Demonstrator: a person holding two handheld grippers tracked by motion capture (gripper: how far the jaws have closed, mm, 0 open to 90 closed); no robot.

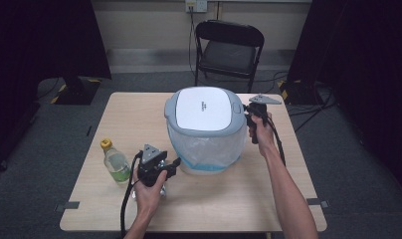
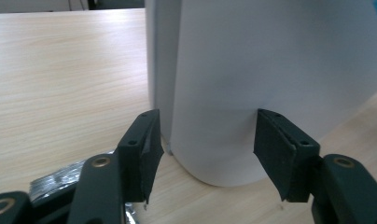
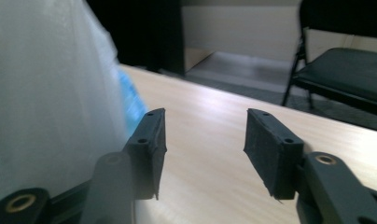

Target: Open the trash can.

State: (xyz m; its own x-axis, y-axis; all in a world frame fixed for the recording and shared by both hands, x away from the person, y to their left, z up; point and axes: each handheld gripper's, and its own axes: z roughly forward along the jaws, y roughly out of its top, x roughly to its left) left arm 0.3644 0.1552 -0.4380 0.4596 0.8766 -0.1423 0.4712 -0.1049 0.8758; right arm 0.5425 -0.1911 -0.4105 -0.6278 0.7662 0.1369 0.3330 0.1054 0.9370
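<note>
The bin (image 1: 205, 130), light but bulky with thin, slippery liner plastic, stands on the table between the open left claw (image 1: 177, 162) and open right claw (image 1: 247, 108), so its stiff grey rim seems the best hold.

A lidded bin (image 1: 205, 130) is blocking the middle of the table (image 1: 229, 199), its wall crowding the left gripper (image 1: 173, 164) and flanking the right gripper (image 1: 247, 112). A bottle (image 1: 115, 162) is narrowing the left side, while the front strip is lying open.
</note>
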